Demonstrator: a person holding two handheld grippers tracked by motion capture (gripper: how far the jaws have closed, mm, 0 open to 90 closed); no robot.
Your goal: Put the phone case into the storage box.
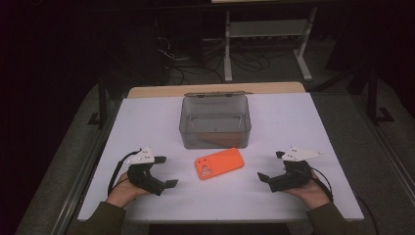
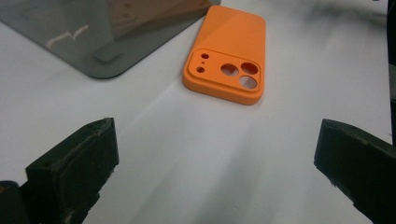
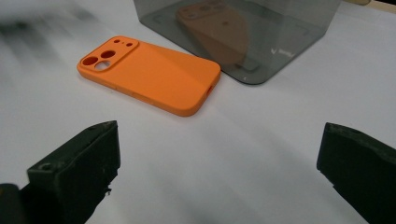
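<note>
white table (image 1: pixel 293 122) in a dark room | left gripper (image 1: pixel 164 171) near front-left corner, jaws wide, empty | right gripper (image 1: pixel 271 166) near front-right corner, jaws wide, empty | orange phone case (image 1: pixel 219 164) flat between them, untouched | smoky clear box (image 1: pixel 215 122) just behind the case, mid-table

Each black hand-held gripper, left (image 1: pixel 165 171) and right (image 1: pixel 272 165), carries a pale three-cornered plate and black cable; olive sleeves at the frame's bottom.

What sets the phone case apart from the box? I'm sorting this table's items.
The phone case is orange and opaque; the box is smoky grey and see-through. The case lies flat and low; the box stands taller, open at the top. The case is smaller than the box. Both rest on the white table.
</note>
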